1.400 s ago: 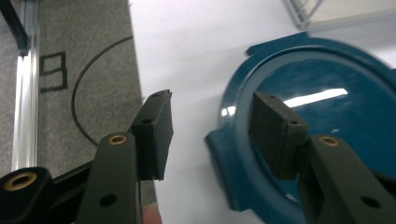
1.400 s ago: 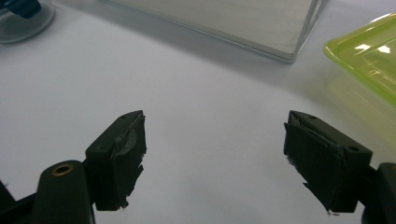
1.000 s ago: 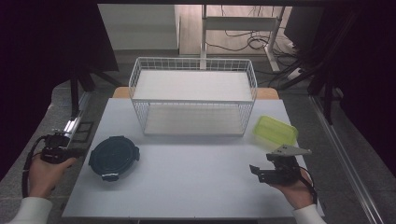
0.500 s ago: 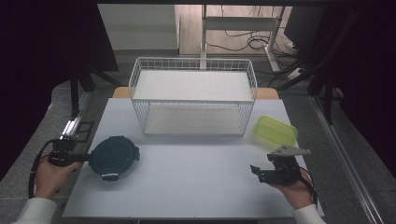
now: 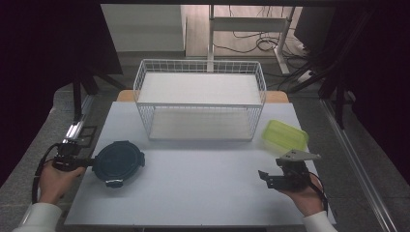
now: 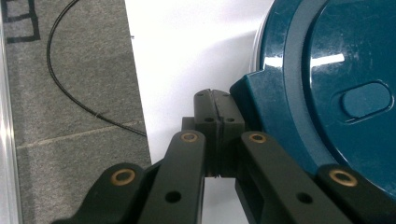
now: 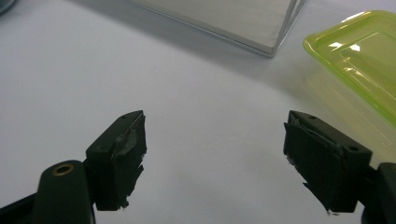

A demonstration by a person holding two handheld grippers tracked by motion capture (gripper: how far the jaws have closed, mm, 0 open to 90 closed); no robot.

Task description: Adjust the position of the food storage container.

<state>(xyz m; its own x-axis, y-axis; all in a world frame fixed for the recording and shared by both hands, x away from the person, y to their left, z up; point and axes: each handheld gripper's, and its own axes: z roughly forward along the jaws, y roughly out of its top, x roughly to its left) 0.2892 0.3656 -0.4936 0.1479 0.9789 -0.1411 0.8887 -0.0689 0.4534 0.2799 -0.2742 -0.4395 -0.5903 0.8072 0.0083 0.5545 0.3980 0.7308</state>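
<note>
A round dark-teal lidded container (image 5: 118, 162) lies on the left part of the white table (image 5: 203, 188). My left gripper (image 5: 92, 163) comes in level from the left, its tip against the container's left rim. In the left gripper view the left gripper (image 6: 215, 100) has its pads pressed together with nothing visible between them, right beside the lid's side clip (image 6: 252, 100) on the teal container (image 6: 327, 93). At the front right my right gripper (image 5: 263, 176) is held open over bare table. A lime-green box (image 5: 285, 135) lies just behind it. The right gripper (image 7: 215, 154) has nothing between its jaws, with the green box (image 7: 359, 51) off to one side.
A white wire basket (image 5: 200, 62) stands at the back middle of the table; its bottom corner (image 7: 261, 32) appears in the right gripper view. Grey floor and a black cable (image 6: 79, 98) lie off the table's left edge.
My left hand has moved right and a little nearer, bringing its gripper up to the teal container's rim. The right hand has stayed where it was.
</note>
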